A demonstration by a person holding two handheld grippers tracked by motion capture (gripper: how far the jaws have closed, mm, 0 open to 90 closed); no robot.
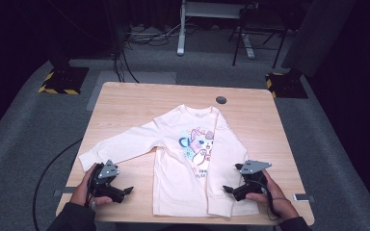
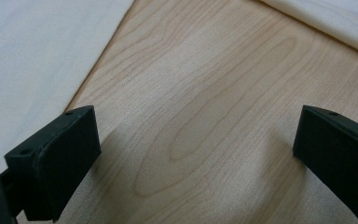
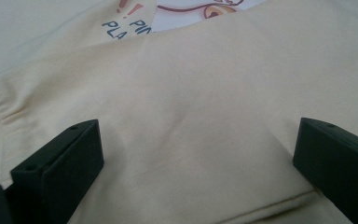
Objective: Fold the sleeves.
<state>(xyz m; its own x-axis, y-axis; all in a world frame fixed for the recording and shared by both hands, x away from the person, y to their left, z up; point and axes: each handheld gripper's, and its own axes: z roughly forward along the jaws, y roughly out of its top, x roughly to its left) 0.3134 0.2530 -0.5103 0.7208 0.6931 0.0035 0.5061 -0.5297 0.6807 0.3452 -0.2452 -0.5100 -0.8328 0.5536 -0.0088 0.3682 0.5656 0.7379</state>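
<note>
A cream long-sleeved shirt [image 1: 192,159] lies flat, print up, in the middle of the wooden surface [image 1: 125,101], one sleeve spread left and the other folded along its right side. The left gripper [image 1: 125,191] hovers over bare wood and the right gripper [image 1: 227,189] over the folded sleeve, both with fingers wide apart. A shallow pinch could catch only the top layer, so the cloth might bunch or drag askew.

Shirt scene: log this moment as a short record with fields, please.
surface: wooden table
item: cream long-sleeved shirt lying flat, cat print up
sleeves: one spread out to the left, the other folded down along the right side
left gripper: open, over bare wood beside the shirt
right gripper: open, over the folded sleeve near the hem
contact: neither gripper grips the cloth
</note>
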